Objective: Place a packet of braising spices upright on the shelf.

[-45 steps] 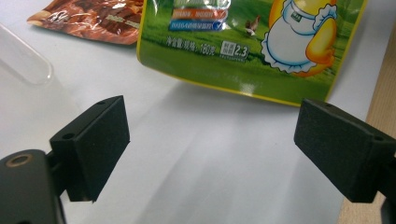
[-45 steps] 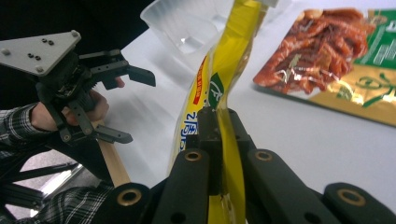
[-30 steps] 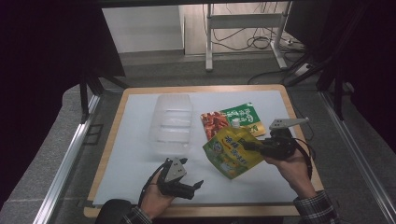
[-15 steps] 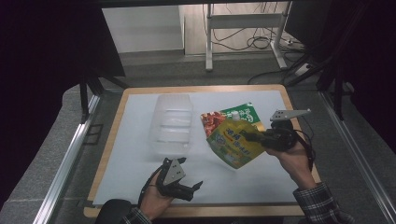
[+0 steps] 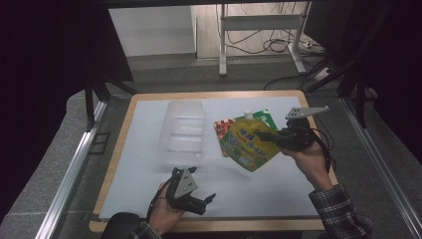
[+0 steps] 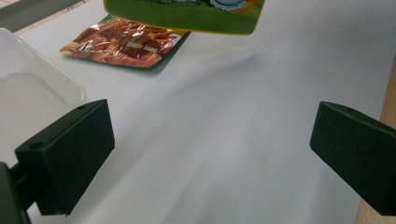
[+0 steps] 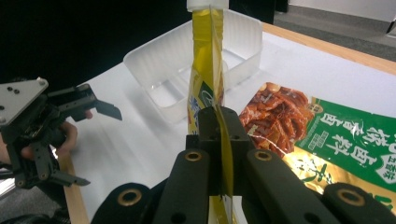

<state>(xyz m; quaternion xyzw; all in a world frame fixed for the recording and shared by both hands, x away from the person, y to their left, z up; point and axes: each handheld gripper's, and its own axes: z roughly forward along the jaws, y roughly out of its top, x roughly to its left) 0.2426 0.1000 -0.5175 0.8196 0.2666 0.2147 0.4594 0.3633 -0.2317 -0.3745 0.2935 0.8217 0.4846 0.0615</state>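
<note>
A: The yellow-green spouted pouch (image 5: 249, 144) is off the table now. A second ago it lay flat beside the other packets; now it hangs in the air at about three o'clock from the clear plastic container (image 5: 183, 130), white cap up.

B: What holds it?

A: The right gripper (image 5: 268, 138), jaws clenched on the pouch's edge. The right gripper view shows the thin side seam pinched between the black pads (image 7: 208, 140), with the pouch (image 7: 207, 70) standing upright above them.

B: And the left one?

A: The left gripper (image 5: 204, 201) sits at six o'clock from the container, near the table's front edge. Its jaws have just been opening and now stand wide apart with nothing between them; the left gripper view shows only bare white table (image 6: 224, 140) in the gap.

B: What stayed down?

A: The red snack packet (image 5: 222, 128) and the green packet (image 5: 266, 118), both flat on the table behind the lifted pouch.

B: So what does the lift mean?

A: My guess is the pickup is done and the carry comes next, likely toward the container, which looks empty. The free left gripper seems ready to help or to take another packet.
</note>
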